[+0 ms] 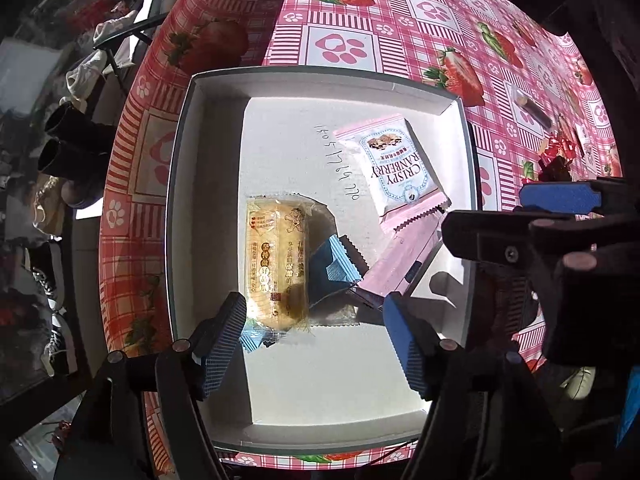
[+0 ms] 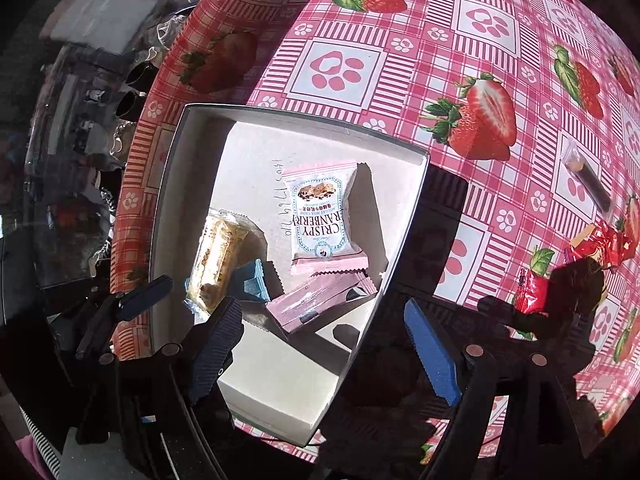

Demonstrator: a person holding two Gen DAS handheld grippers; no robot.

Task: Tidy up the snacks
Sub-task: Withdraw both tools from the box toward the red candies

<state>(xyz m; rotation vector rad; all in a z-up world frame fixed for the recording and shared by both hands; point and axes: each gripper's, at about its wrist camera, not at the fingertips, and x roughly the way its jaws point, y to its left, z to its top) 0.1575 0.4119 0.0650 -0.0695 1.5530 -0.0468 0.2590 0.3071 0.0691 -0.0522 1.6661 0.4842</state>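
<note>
Snacks lie in the white box (image 1: 208, 152) on my worktop (image 1: 360, 48), which wears a pink checked cloth with strawberries and paw prints; going left to right inside the box: a yellow cake packet (image 1: 276, 260), flat on the floor of the box; a small blue packet (image 1: 334, 268), tucked partly under the cake packet's right edge; a pink bar (image 1: 404, 264), lying slantwise with its low end touching the blue packet; and a cranberry crisp packet (image 1: 394, 168) further back, its crimped edge just beside the top of the pink bar. Handwritten digits run along the box floor between the cake packet and the cranberry crisp packet.

My left fingers (image 1: 316, 344) hang over the near part of the box, pointing down, spread wide with nothing between them; the left pad sits just beside the low end of the cake packet, though I cannot tell whether it touches. My right fingers (image 2: 324, 344) hover over the box's right wall, likewise spread apart and holding nothing; the pink bar (image 2: 320, 300) lies just beyond them.

Out on the cloth, to the right of the box and well apart from it, lie a dark stick in a clear wrapper (image 2: 588, 180) and some red packets (image 2: 532, 288), partly in shadow.
</note>
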